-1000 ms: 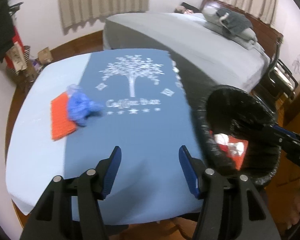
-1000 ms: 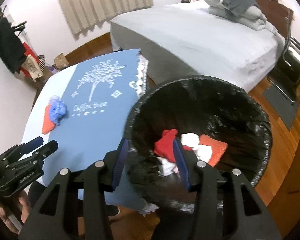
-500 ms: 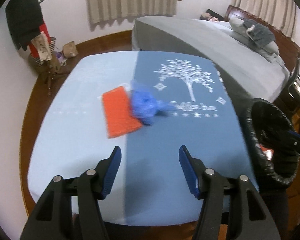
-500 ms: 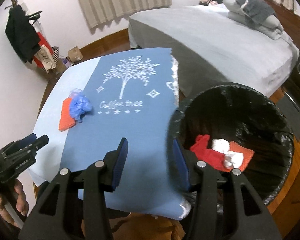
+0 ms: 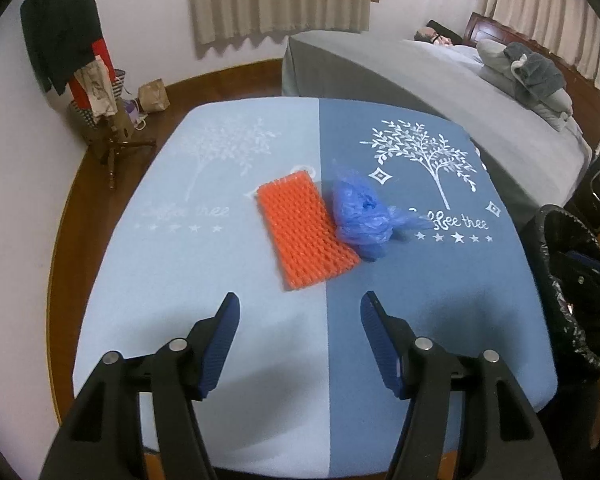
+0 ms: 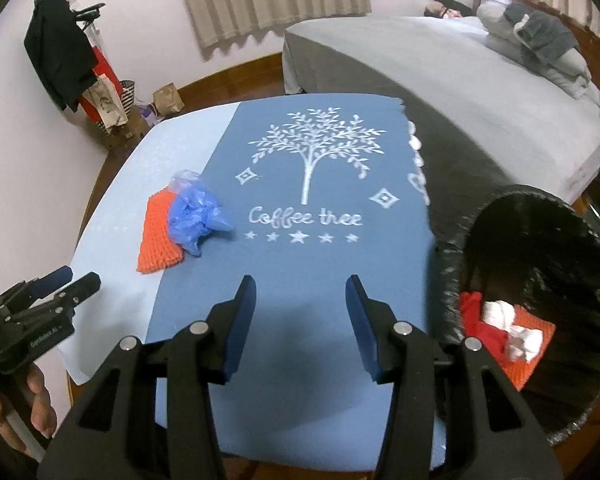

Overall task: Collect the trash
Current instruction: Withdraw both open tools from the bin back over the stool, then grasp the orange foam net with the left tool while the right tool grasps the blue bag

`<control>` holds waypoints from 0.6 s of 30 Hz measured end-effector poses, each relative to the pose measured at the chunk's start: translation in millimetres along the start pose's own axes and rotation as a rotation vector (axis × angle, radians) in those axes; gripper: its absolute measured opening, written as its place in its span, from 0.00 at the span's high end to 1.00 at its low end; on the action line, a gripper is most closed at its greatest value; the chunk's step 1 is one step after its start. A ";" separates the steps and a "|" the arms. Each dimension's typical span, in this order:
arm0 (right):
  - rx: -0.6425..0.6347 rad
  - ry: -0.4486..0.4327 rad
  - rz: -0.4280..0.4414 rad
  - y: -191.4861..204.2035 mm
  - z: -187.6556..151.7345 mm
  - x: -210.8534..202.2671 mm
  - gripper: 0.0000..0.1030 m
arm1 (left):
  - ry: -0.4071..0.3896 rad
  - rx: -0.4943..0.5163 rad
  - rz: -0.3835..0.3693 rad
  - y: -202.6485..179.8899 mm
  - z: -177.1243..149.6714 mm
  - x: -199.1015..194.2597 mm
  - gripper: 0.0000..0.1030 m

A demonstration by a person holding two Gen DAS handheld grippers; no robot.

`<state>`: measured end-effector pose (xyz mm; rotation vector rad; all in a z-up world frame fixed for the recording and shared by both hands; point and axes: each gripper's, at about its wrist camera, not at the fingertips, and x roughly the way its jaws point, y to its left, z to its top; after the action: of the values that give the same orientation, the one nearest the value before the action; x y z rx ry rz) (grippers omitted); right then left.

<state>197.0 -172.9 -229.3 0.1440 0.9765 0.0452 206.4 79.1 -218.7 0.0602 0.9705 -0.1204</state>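
An orange foam net (image 5: 305,231) and a crumpled blue plastic bag (image 5: 365,214) lie side by side, touching, in the middle of the two-tone blue table (image 5: 204,272). My left gripper (image 5: 298,312) is open and empty, just short of the net. My right gripper (image 6: 301,294) is open and empty over the dark blue half, right of the net (image 6: 156,240) and bag (image 6: 196,216). A black-lined trash bin (image 6: 556,248) stands at the table's right edge with red, white and orange scraps (image 6: 500,324) inside.
A grey bed (image 5: 440,84) lies beyond the table with pillows (image 5: 528,76) at its head. A coat stand (image 5: 80,60) with clothes and bags stands at the left wall. The left gripper's body (image 6: 36,316) shows at the right view's left edge.
My left gripper has swung left from the bin towards the net and bag, which now sit centred ahead. My right gripper has swung left off the bin and over the table.
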 end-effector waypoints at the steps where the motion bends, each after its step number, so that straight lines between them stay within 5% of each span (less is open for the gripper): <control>1: -0.002 0.004 0.003 3.3 2.2 5.4 0.55 | 0.002 -0.001 -0.003 0.7 0.0 3.3 0.40; 18: -0.013 0.058 0.020 27.2 13.8 75.0 0.55 | 0.103 0.004 -0.039 6.8 11.3 86.8 0.40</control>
<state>251.2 -139.7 -279.5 0.1410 1.0322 0.0750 265.0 78.2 -284.0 0.0514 1.0744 -0.1560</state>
